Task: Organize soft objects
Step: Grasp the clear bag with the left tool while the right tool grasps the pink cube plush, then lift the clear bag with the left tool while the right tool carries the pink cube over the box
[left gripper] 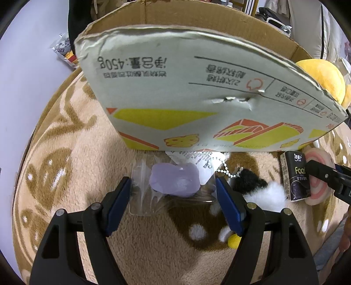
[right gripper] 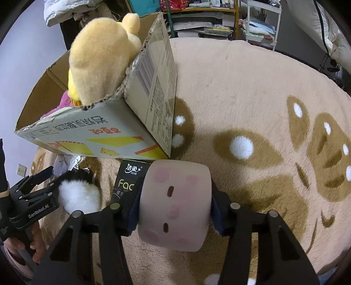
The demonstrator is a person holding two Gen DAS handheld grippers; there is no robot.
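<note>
A cardboard box (left gripper: 197, 98) stands on a beige plush rug; a yellow plush bear (right gripper: 103, 59) and a pink soft item (right gripper: 58, 107) sit inside it. My left gripper (left gripper: 174, 190) is open around a purple squishy toy in a clear bag (left gripper: 175, 180), its fingers at either side of the bag. My right gripper (right gripper: 175, 208) is shut on a pink squishy roll with a face (right gripper: 175, 206); it shows in the left wrist view (left gripper: 318, 179) too. A black-and-white fluffy keychain (left gripper: 261, 188) lies between them.
A black tissue pack (left gripper: 296, 175) stands against the pink roll, also in the right wrist view (right gripper: 127, 182). A small yellow pompom (left gripper: 233, 241) lies by my left gripper's right finger. A snack wrapper (left gripper: 63, 50) lies left of the box. Shelves (right gripper: 219, 17) stand behind the rug.
</note>
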